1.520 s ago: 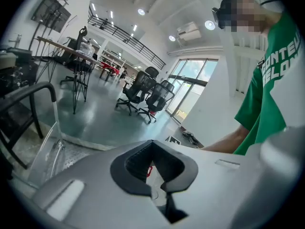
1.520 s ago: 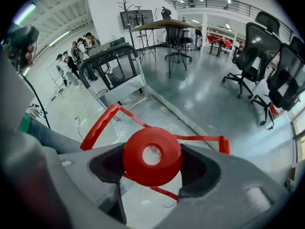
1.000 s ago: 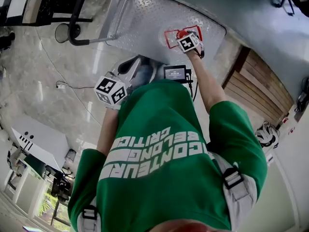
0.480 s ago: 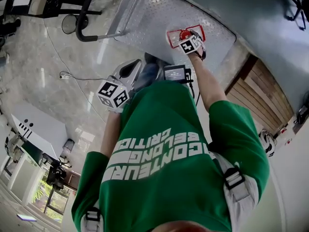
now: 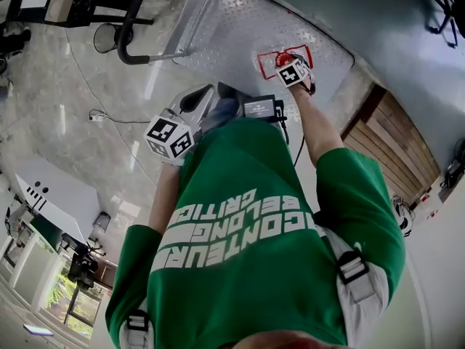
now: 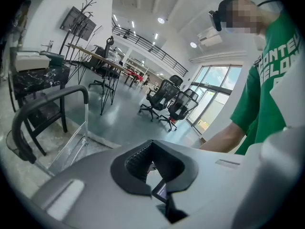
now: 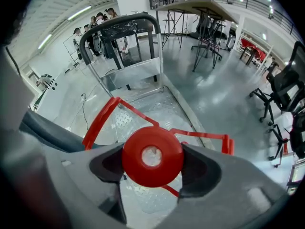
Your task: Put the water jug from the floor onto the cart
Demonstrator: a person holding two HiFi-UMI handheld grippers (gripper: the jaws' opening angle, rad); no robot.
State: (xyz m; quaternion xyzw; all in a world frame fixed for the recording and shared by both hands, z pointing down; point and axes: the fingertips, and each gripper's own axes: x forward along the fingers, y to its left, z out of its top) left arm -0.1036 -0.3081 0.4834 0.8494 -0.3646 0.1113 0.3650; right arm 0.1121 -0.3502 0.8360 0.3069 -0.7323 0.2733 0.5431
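Observation:
The water jug has a clear body, a red cap [image 7: 152, 156] and a red handle frame [image 7: 102, 118]. My right gripper [image 7: 152, 170] is shut on that cap, one jaw on each side. In the head view the right gripper [image 5: 283, 60] holds the jug [image 5: 272, 53] over the cart's diamond-plate deck [image 5: 232, 27]; whether the jug rests on the deck I cannot tell. The left gripper [image 5: 190, 104] hangs near the person's waist, away from the jug. In its own view the left gripper [image 6: 152, 163] has its jaws together with nothing between them.
The cart's black push handle [image 5: 127, 27] rises at the deck's far end [image 7: 119, 25]. A wooden slatted panel [image 5: 392, 137] lies right of the cart. A cable [image 5: 102, 115] runs over the floor. Office chairs [image 6: 171, 104] and tables stand farther off.
The right gripper with the jug has shifted slightly farther over the cart deck. The left gripper stays near the waist.

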